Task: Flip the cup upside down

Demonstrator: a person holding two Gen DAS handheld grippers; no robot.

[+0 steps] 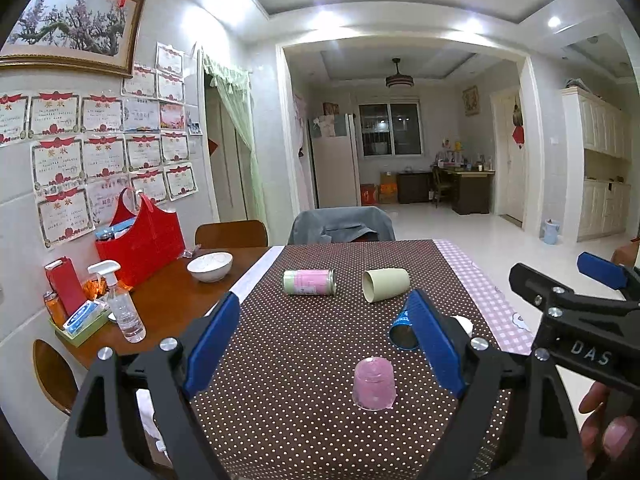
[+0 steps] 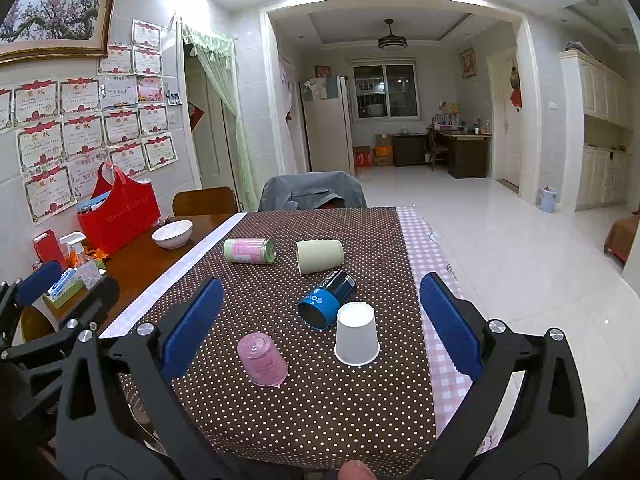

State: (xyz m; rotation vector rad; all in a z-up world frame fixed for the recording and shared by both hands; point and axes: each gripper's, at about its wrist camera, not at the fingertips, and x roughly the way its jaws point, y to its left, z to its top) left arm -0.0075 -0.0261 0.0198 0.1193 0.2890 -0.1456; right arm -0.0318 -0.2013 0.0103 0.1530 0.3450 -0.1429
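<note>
A pink cup (image 1: 374, 384) (image 2: 262, 359) stands upside down on the dotted brown tablecloth (image 2: 320, 408). A white paper cup (image 2: 356, 338) stands upside down to its right; in the left wrist view only its edge (image 1: 464, 323) shows behind a finger. A blue can (image 2: 326, 299) (image 1: 402, 330), a cream cup (image 1: 385, 284) (image 2: 319, 256) and a pink-green can (image 1: 308, 281) (image 2: 249, 251) lie on their sides farther back. My left gripper (image 1: 324, 340) is open and empty, above the pink cup. My right gripper (image 2: 320, 324) is open and empty, near the table's front.
A white bowl (image 1: 209, 266), a red bag (image 1: 140, 242), a spray bottle (image 1: 122, 306) and a box tray (image 1: 82, 320) sit on the bare wood at left. Chairs (image 1: 340, 226) stand at the far edge. The table's right edge (image 2: 436, 280) drops to the floor.
</note>
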